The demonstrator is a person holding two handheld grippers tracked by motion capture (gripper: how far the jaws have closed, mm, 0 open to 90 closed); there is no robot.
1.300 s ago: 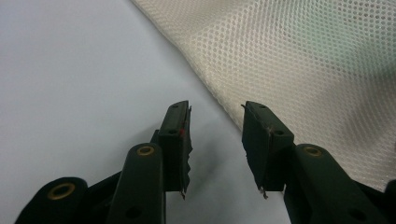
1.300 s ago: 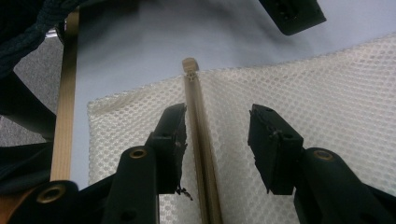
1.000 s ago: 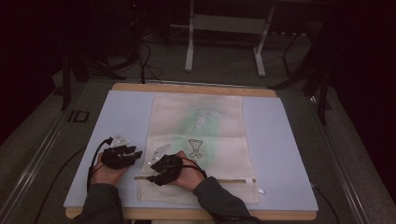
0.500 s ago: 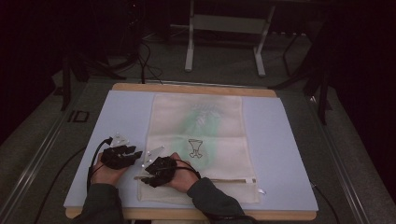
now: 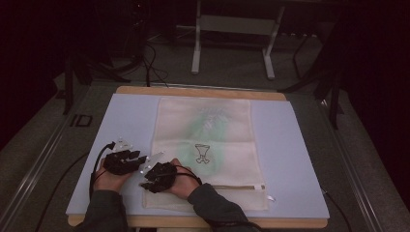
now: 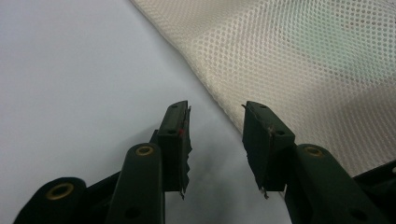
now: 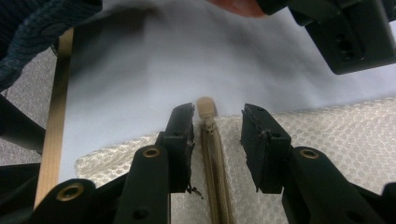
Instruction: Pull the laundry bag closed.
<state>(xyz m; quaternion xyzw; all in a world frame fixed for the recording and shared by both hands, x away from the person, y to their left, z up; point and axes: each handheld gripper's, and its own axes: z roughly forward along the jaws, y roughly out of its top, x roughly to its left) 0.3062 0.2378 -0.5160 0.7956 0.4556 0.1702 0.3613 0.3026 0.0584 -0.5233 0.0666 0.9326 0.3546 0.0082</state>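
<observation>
A cream mesh bag [image 5: 205,140] with a green shape showing through it lies flat on the pale blue mat [image 5: 295,159]. Its tan zipper [image 5: 232,186] runs along the near edge. My right gripper [image 5: 147,182] is at the bag's near left corner, open. In the right gripper view the jaws [image 7: 216,116] straddle the zipper tape [image 7: 215,168] and its tan end tab [image 7: 205,108] without touching them. My left gripper [image 5: 145,161] is just left of the bag. In the left gripper view it is open [image 6: 215,116] over bare mat, beside the bag's edge [image 6: 299,70].
The mat covers a wooden table whose edge [image 7: 55,121] shows close to the bag's corner. The left gripper's body [image 7: 345,32] and a dark sleeve [image 7: 32,28] crowd the far side of the right gripper view. A metal stand [image 5: 232,29] stands on the floor beyond the table.
My right gripper has slid left along the bag's near edge to the zipper's left end. The left gripper has barely moved.
</observation>
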